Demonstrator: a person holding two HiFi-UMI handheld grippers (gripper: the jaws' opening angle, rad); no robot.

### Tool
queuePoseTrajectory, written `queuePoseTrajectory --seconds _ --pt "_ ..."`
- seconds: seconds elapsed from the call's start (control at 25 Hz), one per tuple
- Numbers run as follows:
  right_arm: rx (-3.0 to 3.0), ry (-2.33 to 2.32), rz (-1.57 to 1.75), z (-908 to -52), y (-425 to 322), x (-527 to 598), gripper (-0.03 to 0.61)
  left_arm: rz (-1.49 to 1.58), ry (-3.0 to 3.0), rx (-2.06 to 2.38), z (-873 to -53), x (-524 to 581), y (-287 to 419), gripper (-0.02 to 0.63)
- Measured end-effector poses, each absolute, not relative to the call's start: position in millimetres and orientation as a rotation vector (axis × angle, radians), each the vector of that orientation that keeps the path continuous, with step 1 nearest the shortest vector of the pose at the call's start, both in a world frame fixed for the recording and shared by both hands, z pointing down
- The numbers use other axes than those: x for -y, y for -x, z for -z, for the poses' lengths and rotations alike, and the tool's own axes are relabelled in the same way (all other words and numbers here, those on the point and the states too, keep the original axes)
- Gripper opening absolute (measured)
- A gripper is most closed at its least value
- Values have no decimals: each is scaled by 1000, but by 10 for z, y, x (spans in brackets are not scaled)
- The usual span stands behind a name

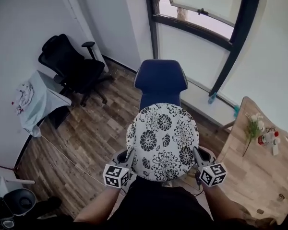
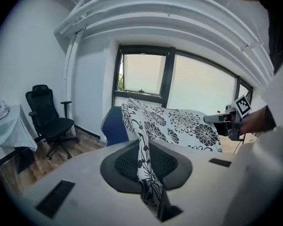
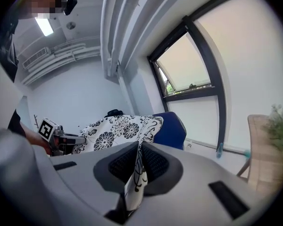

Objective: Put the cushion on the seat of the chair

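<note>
Round floral cushion (image 1: 163,142) held up in front of the blue chair (image 1: 160,78), its left edge pinched between the closed jaws of the left gripper (image 1: 126,158) and its right edge likewise clamped by the right gripper (image 1: 198,155).

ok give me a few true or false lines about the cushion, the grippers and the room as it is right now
1. The left gripper and the right gripper are each shut on an edge of the cushion. True.
2. The cushion is plain blue. False: it has a black and white flower print; the chair beyond it is blue.
3. A black office chair stands at the left in the head view. True.
4. The wooden table at the right is bare. False: a plant sprig and small bottles are on it.
</note>
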State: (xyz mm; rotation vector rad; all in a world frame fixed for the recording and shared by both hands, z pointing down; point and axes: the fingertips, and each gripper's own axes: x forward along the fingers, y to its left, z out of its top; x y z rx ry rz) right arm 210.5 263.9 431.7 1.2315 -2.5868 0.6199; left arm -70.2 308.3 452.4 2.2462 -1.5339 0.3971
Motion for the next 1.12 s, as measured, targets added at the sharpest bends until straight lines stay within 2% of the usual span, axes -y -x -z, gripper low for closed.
queuePoseTrajectory --seconds 0.64,1.12 --pt "2398 -1314 -659 -4521 -1377 -1517 35 -325 -2288 1382 -4770 -1531 1382 31" --pt "2338 -1371 -618 -4531 -933 -901 35 -403 -2292 1287 -5122 -933 1715 31"
